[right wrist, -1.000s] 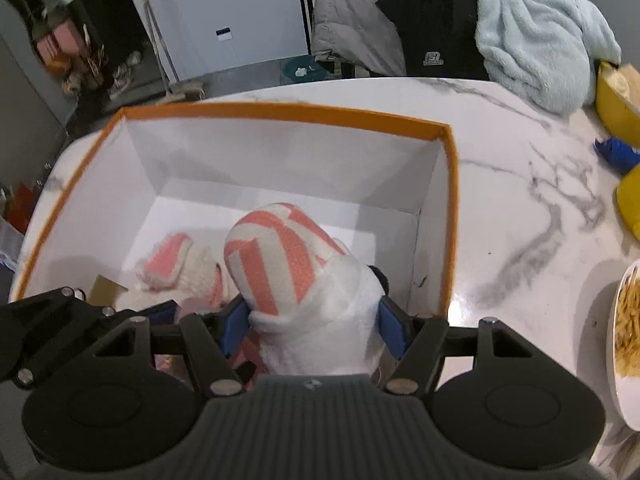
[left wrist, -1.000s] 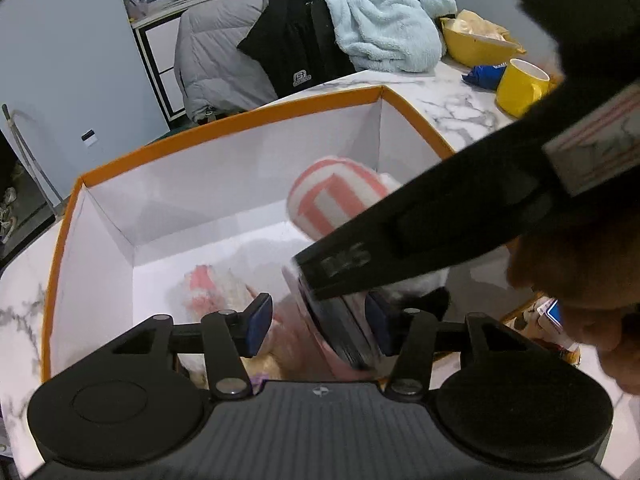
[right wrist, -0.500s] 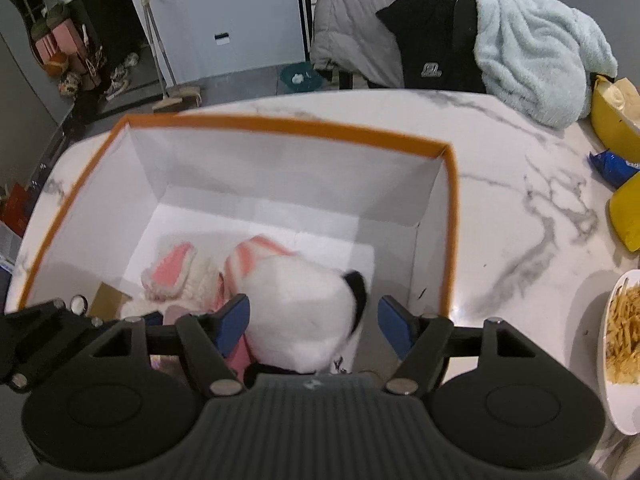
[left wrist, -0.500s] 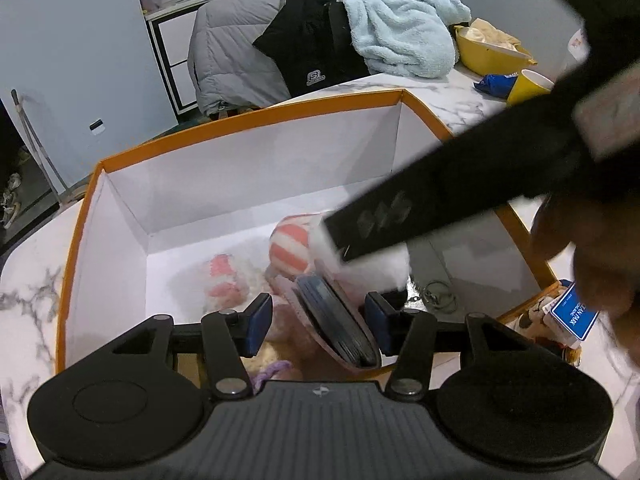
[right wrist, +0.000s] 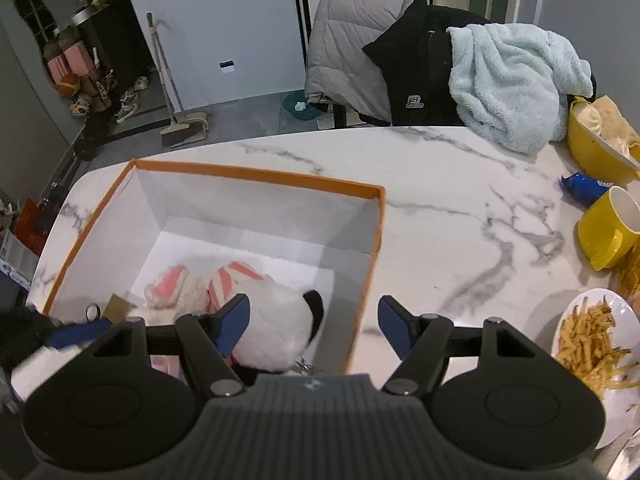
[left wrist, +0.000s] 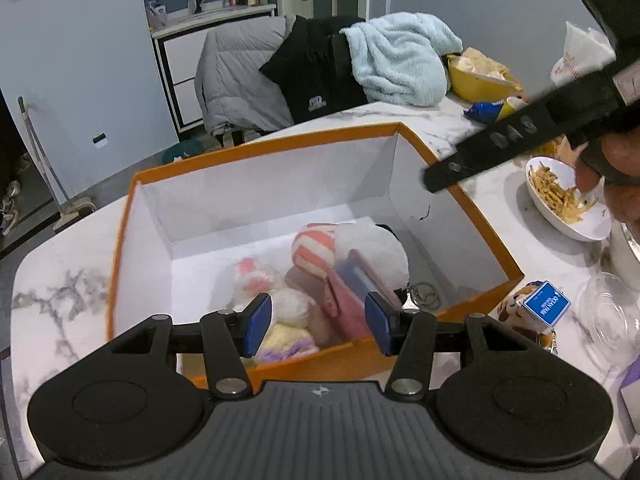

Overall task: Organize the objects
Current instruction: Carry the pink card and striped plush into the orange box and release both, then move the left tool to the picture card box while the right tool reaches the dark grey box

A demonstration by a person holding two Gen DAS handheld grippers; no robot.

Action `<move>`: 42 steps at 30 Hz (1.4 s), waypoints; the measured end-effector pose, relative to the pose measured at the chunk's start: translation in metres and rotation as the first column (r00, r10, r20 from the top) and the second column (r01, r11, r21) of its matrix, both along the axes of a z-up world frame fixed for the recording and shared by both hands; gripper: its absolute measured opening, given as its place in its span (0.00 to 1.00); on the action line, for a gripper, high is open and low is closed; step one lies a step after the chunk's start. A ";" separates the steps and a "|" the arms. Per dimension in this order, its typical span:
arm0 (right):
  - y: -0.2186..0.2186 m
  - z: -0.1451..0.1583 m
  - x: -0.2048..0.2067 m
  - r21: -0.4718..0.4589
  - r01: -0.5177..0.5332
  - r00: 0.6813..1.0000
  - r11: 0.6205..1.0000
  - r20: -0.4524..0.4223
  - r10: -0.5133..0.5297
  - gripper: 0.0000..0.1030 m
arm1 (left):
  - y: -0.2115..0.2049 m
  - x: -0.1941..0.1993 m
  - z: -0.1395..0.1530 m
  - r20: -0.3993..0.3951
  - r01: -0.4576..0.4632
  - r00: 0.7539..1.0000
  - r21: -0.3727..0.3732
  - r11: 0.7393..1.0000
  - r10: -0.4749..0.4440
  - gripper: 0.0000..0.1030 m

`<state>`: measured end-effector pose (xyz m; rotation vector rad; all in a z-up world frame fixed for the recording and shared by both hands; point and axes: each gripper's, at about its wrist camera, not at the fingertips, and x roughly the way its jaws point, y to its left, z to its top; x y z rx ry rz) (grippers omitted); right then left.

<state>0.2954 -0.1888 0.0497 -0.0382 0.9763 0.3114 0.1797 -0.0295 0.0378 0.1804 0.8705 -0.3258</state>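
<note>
1. My left gripper [left wrist: 316,322] hangs over the near wall of the box, its blue pads spread apart with nothing pinched between them.
2. My right gripper [right wrist: 313,326] is spread too. Its jaws have just been opening, and nothing sits between the pads; they hang over the box's right wall and the bare table beside it.
3. The white plush toy [left wrist: 374,250] lies on the floor of the orange box [left wrist: 264,152], in the near right part. Its long side runs from near right to far left, and its pink-striped end [left wrist: 314,246] points toward the far left corner.
4. A pink wallet [left wrist: 346,300] leans on the toy, and a smaller pink-and-white plush [left wrist: 250,274] lies just left of it.
5. The far half of the box floor is bare, so there is room there.
6. The box walls stand tall all around the toys.
7. Right of the box, the marble table [right wrist: 460,184] has a wide bare patch.
8. Farther right sit a plate of fries [right wrist: 588,340] and a yellow mug [right wrist: 610,228].
</note>
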 end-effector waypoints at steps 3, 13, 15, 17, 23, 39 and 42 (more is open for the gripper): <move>-0.010 0.002 -0.011 0.002 -0.026 1.000 1.000 0.004 0.026 0.70 | 0.013 -0.010 0.010 0.019 -0.006 1.000 -0.028 1.000 0.007 0.59; -0.034 0.004 -0.066 -0.019 -0.175 0.981 0.984 0.079 0.176 0.70 | 0.040 -0.042 0.020 0.078 0.019 0.997 -0.082 0.996 -0.013 0.65; -0.038 0.002 -0.078 -0.026 -0.201 0.976 0.979 0.080 0.203 0.70 | 0.044 -0.050 0.015 0.083 0.051 0.996 -0.091 0.995 -0.043 0.69; -0.043 0.000 -0.090 -0.024 -0.228 0.971 0.973 0.074 0.229 0.70 | 0.048 -0.057 0.008 0.085 0.069 0.995 -0.096 0.993 -0.061 0.70; -0.050 -0.015 -0.122 -0.045 -0.327 0.945 0.944 0.015 0.328 0.70 | 0.060 -0.071 -0.016 0.093 0.117 0.990 -0.082 0.990 -0.109 0.70; -0.043 -0.078 -0.172 -0.166 -0.498 0.864 0.851 -0.172 0.472 0.74 | 0.032 -0.098 -0.083 0.065 0.414 0.897 0.225 0.882 -0.438 0.71; -0.042 -0.087 -0.174 -0.193 -0.509 0.857 0.839 -0.203 0.473 0.74 | 0.025 -0.098 -0.091 0.043 0.445 0.878 0.295 0.846 -0.477 0.73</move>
